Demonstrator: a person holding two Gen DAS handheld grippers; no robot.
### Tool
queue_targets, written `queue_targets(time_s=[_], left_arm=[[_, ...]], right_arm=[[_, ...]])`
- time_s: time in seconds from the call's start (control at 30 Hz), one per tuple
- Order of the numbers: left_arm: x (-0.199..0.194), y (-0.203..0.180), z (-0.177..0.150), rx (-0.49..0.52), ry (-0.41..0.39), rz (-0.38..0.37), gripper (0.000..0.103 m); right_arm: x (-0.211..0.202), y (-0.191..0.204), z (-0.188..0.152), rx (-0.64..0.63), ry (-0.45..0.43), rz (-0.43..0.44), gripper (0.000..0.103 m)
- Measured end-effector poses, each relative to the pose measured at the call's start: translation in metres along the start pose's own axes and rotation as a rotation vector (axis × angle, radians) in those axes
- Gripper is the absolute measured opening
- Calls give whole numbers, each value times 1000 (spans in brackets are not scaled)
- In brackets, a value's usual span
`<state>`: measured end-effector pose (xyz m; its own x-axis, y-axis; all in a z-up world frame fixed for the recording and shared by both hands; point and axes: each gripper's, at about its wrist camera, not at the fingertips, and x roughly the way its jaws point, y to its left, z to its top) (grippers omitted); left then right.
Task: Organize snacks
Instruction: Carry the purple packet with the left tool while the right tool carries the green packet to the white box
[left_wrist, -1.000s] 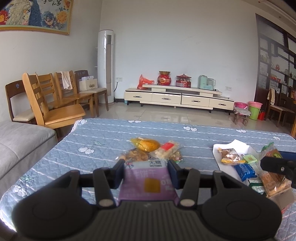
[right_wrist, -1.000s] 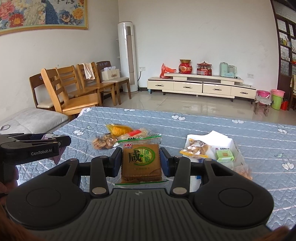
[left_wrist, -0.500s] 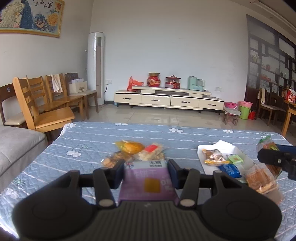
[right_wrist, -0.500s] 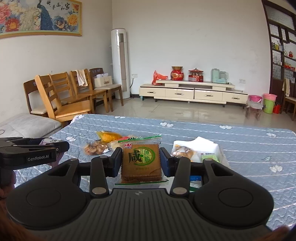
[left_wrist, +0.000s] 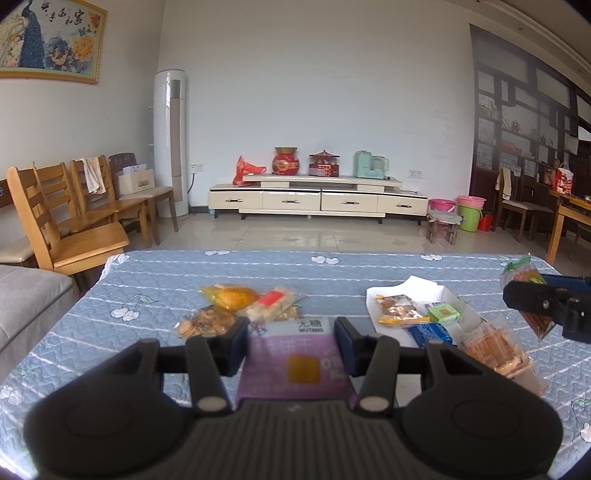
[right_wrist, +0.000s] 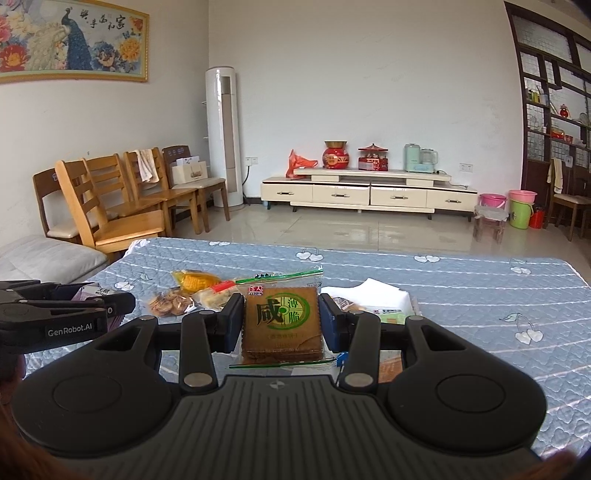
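Note:
My left gripper (left_wrist: 291, 341) is shut on a purple biscuit packet (left_wrist: 293, 363), held above the blue quilted table (left_wrist: 155, 291). My right gripper (right_wrist: 282, 321) is shut on a brown cracker packet with a green round label (right_wrist: 282, 321), also above the table. A white tray (left_wrist: 443, 293) at the right holds several small snack packets. Loose snacks lie mid-table: a yellow packet (left_wrist: 231, 295), a red-banded packet (left_wrist: 271, 302) and a cookie bag (left_wrist: 205, 325). The right gripper shows at the right edge of the left wrist view (left_wrist: 543, 304); the left gripper shows at the left of the right wrist view (right_wrist: 55, 314).
A clear bag of crackers (left_wrist: 496, 354) lies by the tray's near end. Wooden chairs (left_wrist: 66, 221) and a grey sofa (left_wrist: 26, 299) stand left of the table. A TV cabinet (left_wrist: 317, 199) lines the far wall beyond open floor.
Both grippers have risen and drawn back a little with their packets still held. The table and tray sit lower and farther in both views.

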<state>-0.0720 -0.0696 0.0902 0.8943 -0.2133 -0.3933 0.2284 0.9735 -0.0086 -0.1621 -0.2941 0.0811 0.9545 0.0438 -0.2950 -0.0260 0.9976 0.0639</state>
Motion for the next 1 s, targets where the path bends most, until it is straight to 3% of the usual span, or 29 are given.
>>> queue_targets(time_s=[1.0], left_arm=[[12, -48, -1, 55, 22, -130, 49]], right_arm=[[-14, -6, 1, 61, -9, -121, 54]])
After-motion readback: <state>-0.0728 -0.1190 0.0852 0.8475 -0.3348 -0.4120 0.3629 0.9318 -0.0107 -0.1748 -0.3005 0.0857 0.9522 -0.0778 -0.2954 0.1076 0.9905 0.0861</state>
